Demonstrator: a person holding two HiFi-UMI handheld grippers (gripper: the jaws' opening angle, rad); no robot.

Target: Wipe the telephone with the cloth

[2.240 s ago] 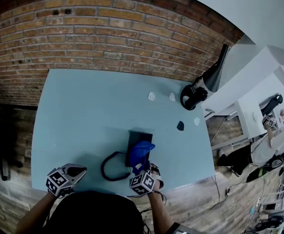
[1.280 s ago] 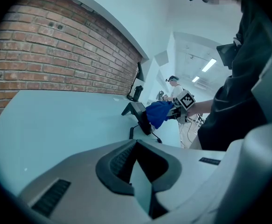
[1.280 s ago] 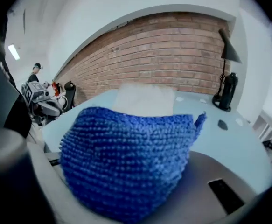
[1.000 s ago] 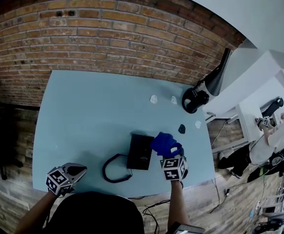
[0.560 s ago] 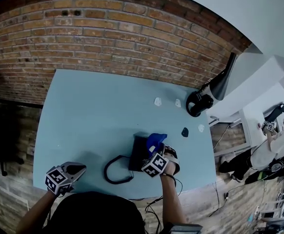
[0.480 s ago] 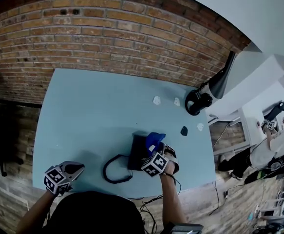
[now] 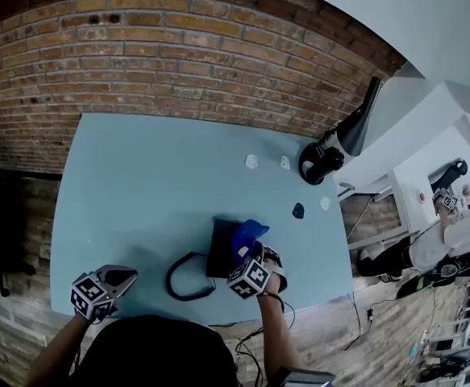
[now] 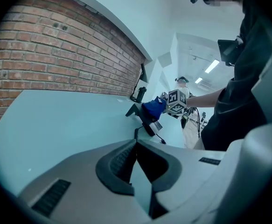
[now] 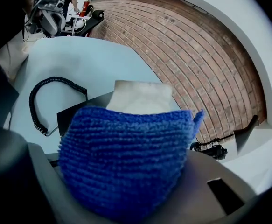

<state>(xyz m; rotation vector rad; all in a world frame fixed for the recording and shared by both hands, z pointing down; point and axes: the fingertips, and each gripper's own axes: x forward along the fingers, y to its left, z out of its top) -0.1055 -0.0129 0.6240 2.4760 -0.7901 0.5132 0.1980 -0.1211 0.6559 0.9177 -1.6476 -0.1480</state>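
Head view: since a second ago the right claw (image 7: 251,249) has swung from beside the telephone (image 7: 221,247) onto its right edge. Left gripper view: the left claw (image 8: 136,143) is closed and empty, well apart from the telephone. Right gripper view: the claw clamps the blue cloth (image 9: 126,157) against the telephone.

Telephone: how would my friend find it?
Look at the pale blue table below the brick wall, near its front edge. The telephone is the only flat black box there, with a curly cord at its left and a blue cloth over it.
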